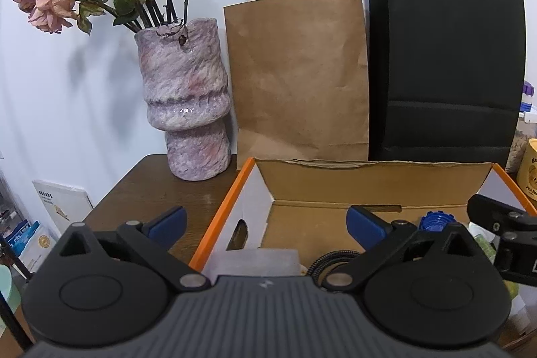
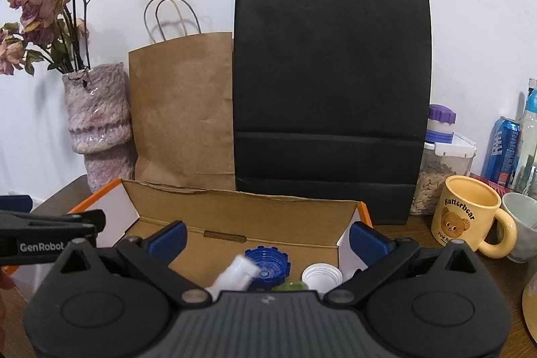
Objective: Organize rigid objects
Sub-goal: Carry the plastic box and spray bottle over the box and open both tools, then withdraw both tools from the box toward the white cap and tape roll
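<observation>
Below the right gripper (image 2: 266, 240), jaws spread and empty: open cardboard box (image 2: 268, 217) collecting a blue cap (image 2: 268, 264), white cap (image 2: 322, 275) and white tube (image 2: 235, 274). Left gripper (image 1: 265, 225), likewise spread, hovers over its left end, probably steadying.

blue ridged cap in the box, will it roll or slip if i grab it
The blue notched plastic cap lies flat in the orange-edged cardboard box, so it probably won't roll. It looks rigid and light; the notched rim should give grip. The small white tube resting against it may shift when it is lifted.
</observation>
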`<state>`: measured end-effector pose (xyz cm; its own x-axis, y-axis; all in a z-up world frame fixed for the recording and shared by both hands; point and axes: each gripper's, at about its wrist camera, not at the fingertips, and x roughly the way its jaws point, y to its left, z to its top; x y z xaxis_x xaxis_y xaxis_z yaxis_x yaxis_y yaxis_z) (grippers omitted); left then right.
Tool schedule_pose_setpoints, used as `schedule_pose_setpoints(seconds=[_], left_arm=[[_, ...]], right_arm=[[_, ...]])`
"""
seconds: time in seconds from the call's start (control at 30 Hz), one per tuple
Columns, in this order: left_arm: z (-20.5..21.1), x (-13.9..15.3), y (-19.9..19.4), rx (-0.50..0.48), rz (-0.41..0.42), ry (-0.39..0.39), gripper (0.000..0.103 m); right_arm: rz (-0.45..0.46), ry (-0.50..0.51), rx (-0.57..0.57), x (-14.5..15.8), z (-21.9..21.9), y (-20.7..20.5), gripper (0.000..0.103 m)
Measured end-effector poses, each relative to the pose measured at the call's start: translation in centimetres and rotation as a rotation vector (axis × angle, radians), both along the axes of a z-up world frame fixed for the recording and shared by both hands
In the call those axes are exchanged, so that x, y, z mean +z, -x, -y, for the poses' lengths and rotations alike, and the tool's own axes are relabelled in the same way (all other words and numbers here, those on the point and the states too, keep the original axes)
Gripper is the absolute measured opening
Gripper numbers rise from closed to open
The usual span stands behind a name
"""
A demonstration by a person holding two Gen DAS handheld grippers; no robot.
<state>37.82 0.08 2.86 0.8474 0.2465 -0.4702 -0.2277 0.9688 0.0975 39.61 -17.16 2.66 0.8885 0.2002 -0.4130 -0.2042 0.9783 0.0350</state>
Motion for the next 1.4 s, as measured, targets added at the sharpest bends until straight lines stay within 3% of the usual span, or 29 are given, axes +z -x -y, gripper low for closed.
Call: schedule_pose_setpoints(seconds=[0.7, 1.4], left_arm=[[0.2, 0.7, 1.9, -0.009, 0.028, 0.011, 0.103], [-0.1, 2.2, 9.8, -0.027, 0.077, 0.039, 0.103]], right_arm=[[0.039, -0.019, 0.009, 1.2, 0.8, 2.0, 0.103], [0.082, -0.006, 0.023, 2.0, 3.0, 9.7, 0.103]])
